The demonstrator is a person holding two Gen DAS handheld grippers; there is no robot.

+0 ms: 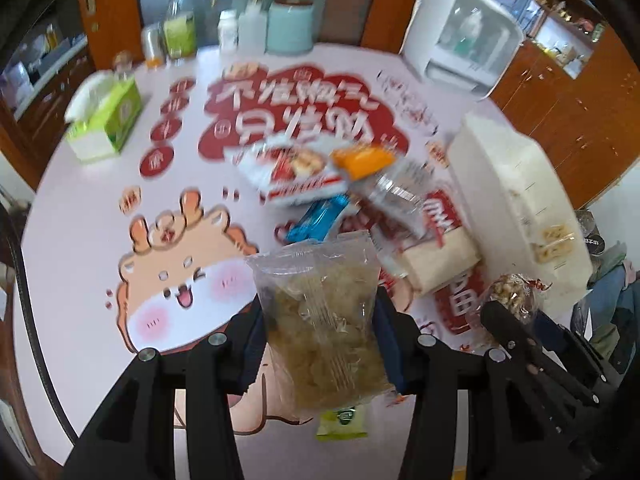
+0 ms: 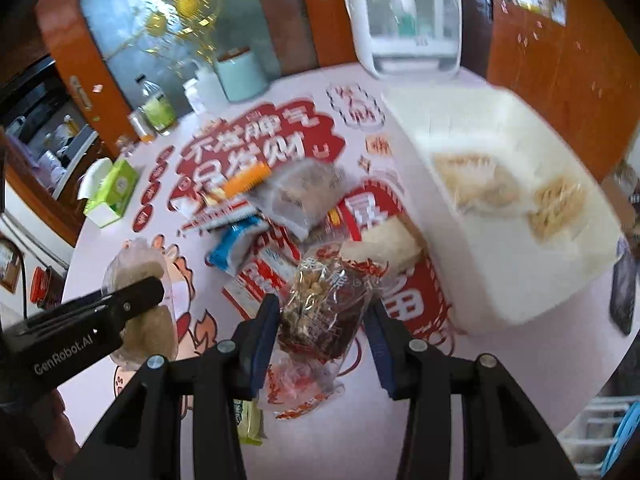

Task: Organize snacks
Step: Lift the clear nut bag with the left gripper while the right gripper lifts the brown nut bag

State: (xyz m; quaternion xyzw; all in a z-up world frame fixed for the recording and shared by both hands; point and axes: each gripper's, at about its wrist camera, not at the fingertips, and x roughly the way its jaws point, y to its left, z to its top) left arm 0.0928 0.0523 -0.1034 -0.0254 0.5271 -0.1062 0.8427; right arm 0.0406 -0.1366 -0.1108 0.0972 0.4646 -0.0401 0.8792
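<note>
My left gripper (image 1: 320, 332) is shut on a clear packet of pale yellow snack (image 1: 316, 280), held upright above the table. My right gripper (image 2: 322, 328) is shut on a clear and red packet of nuts (image 2: 324, 292), also lifted off the table. Each gripper shows in the other's view: the right one (image 1: 504, 320) at the lower right, the left one (image 2: 132, 296) at the lower left. A pile of snacks lies mid-table: a white and red packet (image 1: 296, 176), an orange packet (image 1: 364, 160) and a blue packet (image 1: 320, 220). A white bin (image 2: 520, 220) with some snacks inside stands to the right.
A small green packet (image 1: 342, 424) lies on the printed tablecloth (image 1: 80, 220) below my left gripper. A green tissue box (image 1: 104, 120) sits at the far left. Jars and bottles (image 1: 288, 24) line the back edge, with a white appliance (image 1: 460, 40) at the back right.
</note>
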